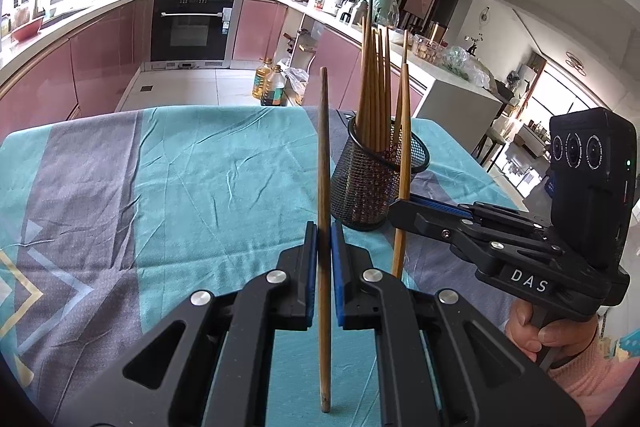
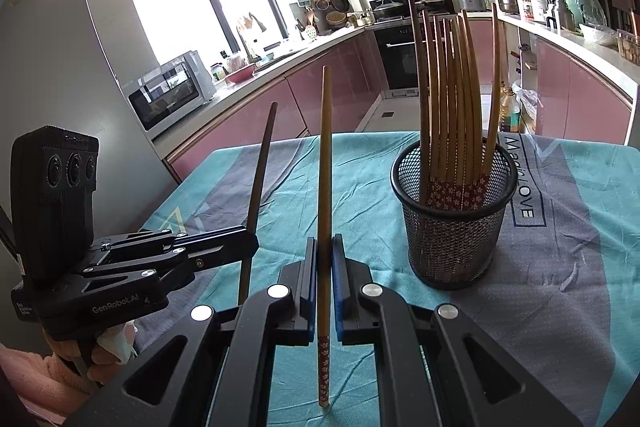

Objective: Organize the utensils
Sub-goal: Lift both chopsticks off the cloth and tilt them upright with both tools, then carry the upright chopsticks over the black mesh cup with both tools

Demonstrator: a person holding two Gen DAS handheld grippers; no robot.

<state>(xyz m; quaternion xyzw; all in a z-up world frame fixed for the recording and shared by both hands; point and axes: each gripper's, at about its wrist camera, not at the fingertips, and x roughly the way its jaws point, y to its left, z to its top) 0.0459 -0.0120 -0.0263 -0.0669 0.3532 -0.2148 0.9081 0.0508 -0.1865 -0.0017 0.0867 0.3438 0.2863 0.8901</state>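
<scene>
Clamping one chopstick each: left claw [image 1: 324, 247], right claw [image 2: 325, 259]; cloth [image 2: 524, 187] reads "Magic LOVE"

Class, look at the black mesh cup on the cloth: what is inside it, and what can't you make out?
Inside the mesh cup stands a bundle of wooden chopsticks, patterned ends down. The mesh and crowding hide the cup's bottom, so an exact count cannot be given.

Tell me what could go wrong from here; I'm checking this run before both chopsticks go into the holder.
1. The holder is already crowded with chopsticks, so a new tip may hit them and jam.
2. Each gripper, left and right, pinches one upright chopstick; either could pivot or slip.
3. A knock could tip the holder on the wrinkled cloth.
</scene>
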